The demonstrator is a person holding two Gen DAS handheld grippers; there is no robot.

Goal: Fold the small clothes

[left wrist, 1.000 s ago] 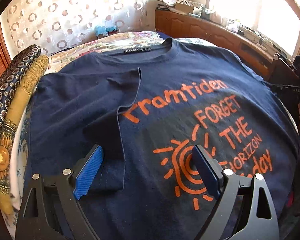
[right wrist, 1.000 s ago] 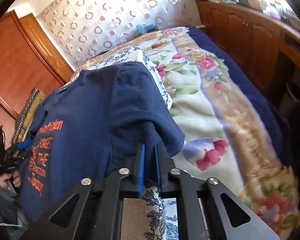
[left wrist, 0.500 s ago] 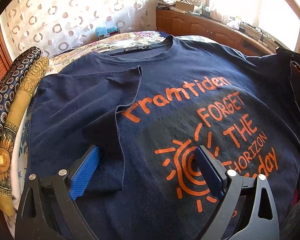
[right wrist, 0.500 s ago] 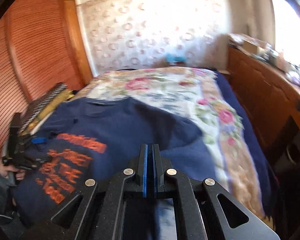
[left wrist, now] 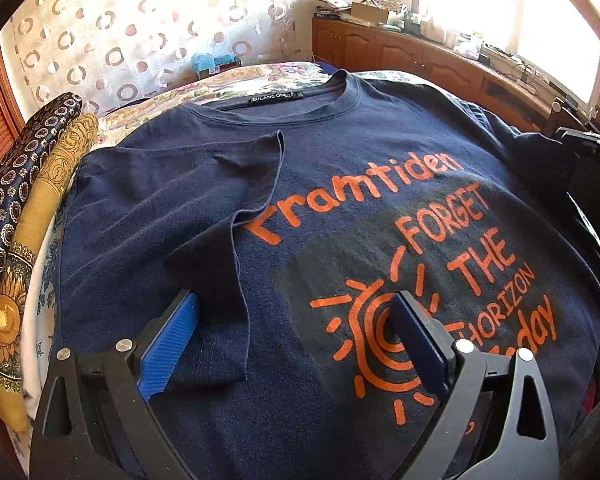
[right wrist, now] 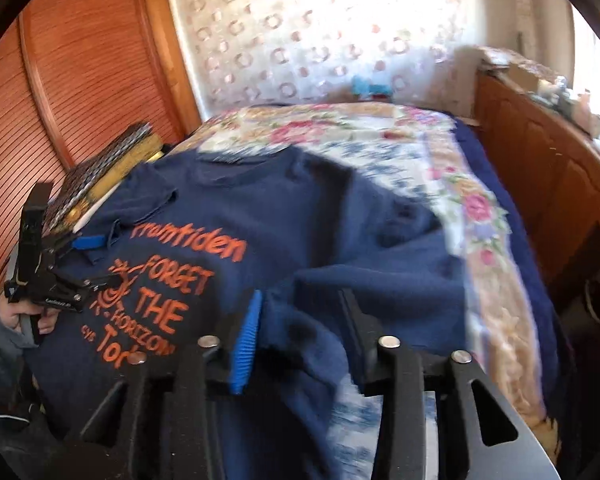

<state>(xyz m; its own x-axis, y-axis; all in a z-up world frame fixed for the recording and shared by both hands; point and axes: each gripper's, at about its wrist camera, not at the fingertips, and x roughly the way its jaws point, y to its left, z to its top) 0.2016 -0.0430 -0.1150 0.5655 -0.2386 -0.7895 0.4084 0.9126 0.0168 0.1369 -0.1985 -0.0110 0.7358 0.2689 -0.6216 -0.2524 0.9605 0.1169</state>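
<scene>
Left gripper (left wrist: 296, 340) is hovering wide open, gripping nothing, over the T-shirt (left wrist: 340, 200) lying flat on the bed (right wrist: 440, 152), left sleeve folded in. Right gripper (right wrist: 300, 336) is opening, jaws half apart, releasing the right sleeve (right wrist: 380, 288) loosely between them; next, probably smoothing that fold.

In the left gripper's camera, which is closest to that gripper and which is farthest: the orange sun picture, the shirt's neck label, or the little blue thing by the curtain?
1. Orange sun: right by the left gripper, next to its right-side finger.
2. Neck label: farther up, at the shirt's collar.
3. Blue thing: farthest, beyond the bed, against the curtain.
</scene>
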